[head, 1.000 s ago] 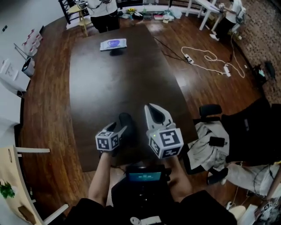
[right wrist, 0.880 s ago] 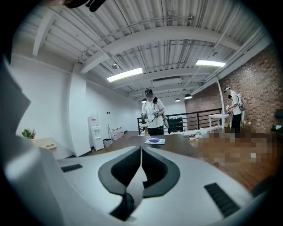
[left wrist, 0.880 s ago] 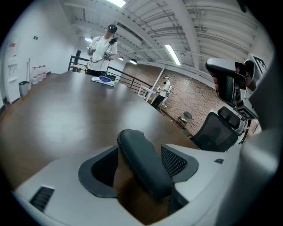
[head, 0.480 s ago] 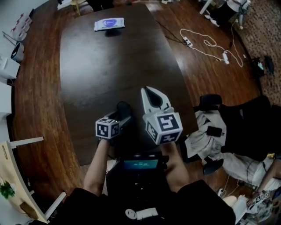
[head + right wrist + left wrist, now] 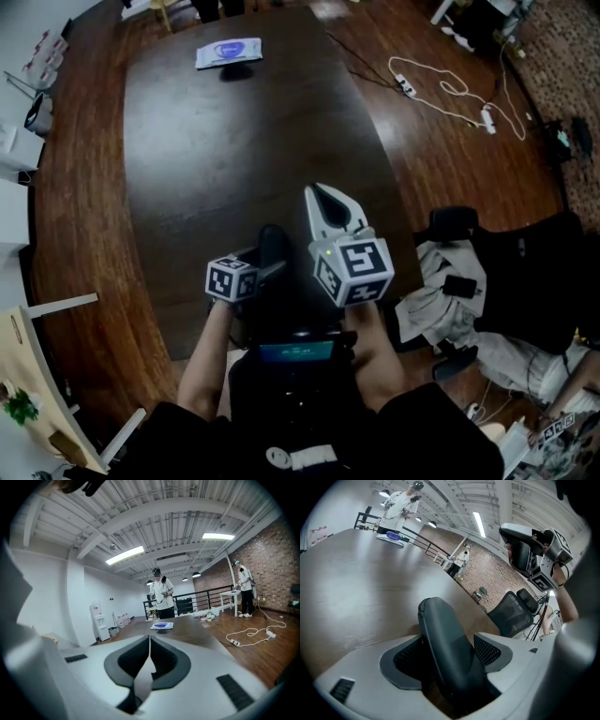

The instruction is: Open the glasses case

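The dark, rounded glasses case [image 5: 440, 634] lies slanted between the jaws of my left gripper [image 5: 450, 654], its far end down on the dark table [image 5: 356, 597]. Those jaws have just been opening. A gap shows beside the left pad [image 5: 407, 657], so the pads no longer press on the case. In the head view the case [image 5: 273, 242] pokes out ahead of the left gripper [image 5: 269, 266] near the table's front edge. My right gripper [image 5: 328, 199] hovers just to its right, shut and empty; in its own view the two jaws of the right gripper [image 5: 149, 641] meet in a thin line.
A blue-and-white packet [image 5: 228, 52] lies at the table's far end, where a person [image 5: 161, 595] stands. A black chair with clothes [image 5: 506, 281] is close on the right. A white cable with power strips [image 5: 441, 94] trails over the wooden floor.
The left gripper has tipped downward and sunk toward the table with the case. The right gripper has drifted a little and come lower. The packet sits further up the picture.
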Tool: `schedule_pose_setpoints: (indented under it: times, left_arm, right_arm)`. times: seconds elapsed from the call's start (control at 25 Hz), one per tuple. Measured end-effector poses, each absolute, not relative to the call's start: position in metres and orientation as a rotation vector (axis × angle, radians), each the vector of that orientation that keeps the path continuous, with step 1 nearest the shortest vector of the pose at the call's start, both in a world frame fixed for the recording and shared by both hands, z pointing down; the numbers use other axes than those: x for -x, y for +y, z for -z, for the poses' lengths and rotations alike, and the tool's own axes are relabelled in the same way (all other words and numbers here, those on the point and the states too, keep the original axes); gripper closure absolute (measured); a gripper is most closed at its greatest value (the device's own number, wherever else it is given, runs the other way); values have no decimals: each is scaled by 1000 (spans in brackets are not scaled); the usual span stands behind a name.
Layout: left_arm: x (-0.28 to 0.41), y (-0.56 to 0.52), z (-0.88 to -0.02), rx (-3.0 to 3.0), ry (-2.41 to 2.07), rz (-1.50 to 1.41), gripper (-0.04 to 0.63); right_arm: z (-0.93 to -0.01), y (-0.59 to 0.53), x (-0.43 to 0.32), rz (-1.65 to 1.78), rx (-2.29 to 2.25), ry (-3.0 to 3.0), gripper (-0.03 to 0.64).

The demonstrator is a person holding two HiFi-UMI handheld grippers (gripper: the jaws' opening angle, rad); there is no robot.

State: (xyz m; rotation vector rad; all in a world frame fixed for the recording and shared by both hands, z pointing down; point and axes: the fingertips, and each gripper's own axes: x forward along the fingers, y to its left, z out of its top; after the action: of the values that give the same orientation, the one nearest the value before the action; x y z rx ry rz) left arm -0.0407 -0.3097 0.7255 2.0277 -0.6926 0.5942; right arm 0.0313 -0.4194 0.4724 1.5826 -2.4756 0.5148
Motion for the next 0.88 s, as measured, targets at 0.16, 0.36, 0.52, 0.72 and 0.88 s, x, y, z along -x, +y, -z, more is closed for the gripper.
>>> schedule_pose_setpoints:
  times: [0.16,0.36,0.52,0.72,0.88]
  left_arm:
    - [32,-298,-723,-2025,-539,-694,253]
    - [20,-290,-725,-2056,-413,-795,253]
    - [12,-293,-731,-2069,-415,-892,253]
    - [7,-293,-738,-2010,-430,-930,284]
    - [3,-302,-722,-1981,-487,-849,302]
  right_arm:
    - [-472,-423,-34,-522,-1563,-2491,600]
    - [-478,-427,-42,-539,-1564,-2486,600]
    - [-477,-430,-51,-542,-1570,-2491,600]
    - [-477,-429,-63,-548,-1578,-2491,600]
    - [-476,-425,-70,-516,-1561,-2490,600]
